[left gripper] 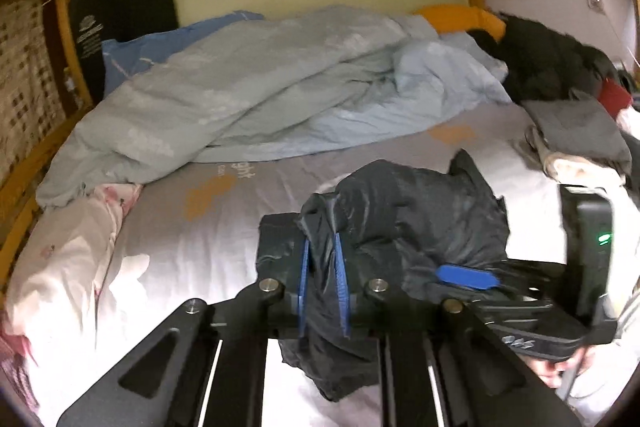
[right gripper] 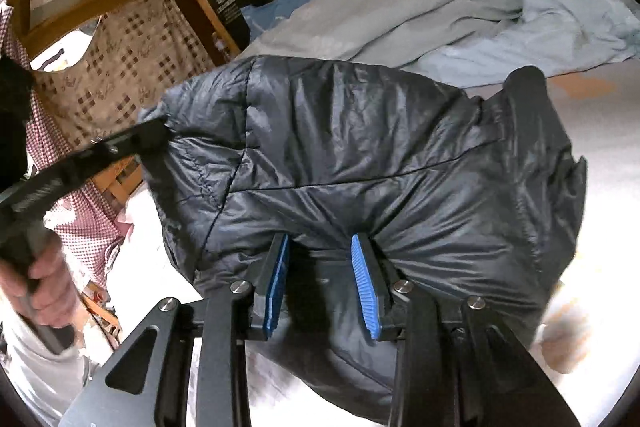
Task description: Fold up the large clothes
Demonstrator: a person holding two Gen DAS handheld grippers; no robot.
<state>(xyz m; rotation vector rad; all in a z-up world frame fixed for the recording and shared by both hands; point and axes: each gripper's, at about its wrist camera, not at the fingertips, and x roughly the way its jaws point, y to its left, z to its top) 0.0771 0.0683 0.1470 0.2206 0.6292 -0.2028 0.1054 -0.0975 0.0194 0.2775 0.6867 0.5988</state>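
A dark, shiny padded jacket (left gripper: 404, 211) is held bunched above the bed. My left gripper (left gripper: 322, 243) is shut on a fold of it, the cloth pinched between its blue pads. In the right wrist view the jacket (right gripper: 360, 155) fills the middle. My right gripper (right gripper: 320, 247) has its blue pads apart, with the jacket fabric lying against and between them. The left gripper also shows in the right wrist view (right gripper: 156, 137), clamped on the jacket's left corner. The right gripper also shows in the left wrist view (left gripper: 468, 277), at the jacket's right side.
The bed has a pale grey sheet (left gripper: 224, 227) with orange patches. A crumpled light blue duvet (left gripper: 260, 95) lies across the back. A pink floral pillow (left gripper: 68, 259) is at the left. Folded and dark clothes (left gripper: 576, 131) pile at the right. A wooden bed frame (left gripper: 24, 171) runs along the left.
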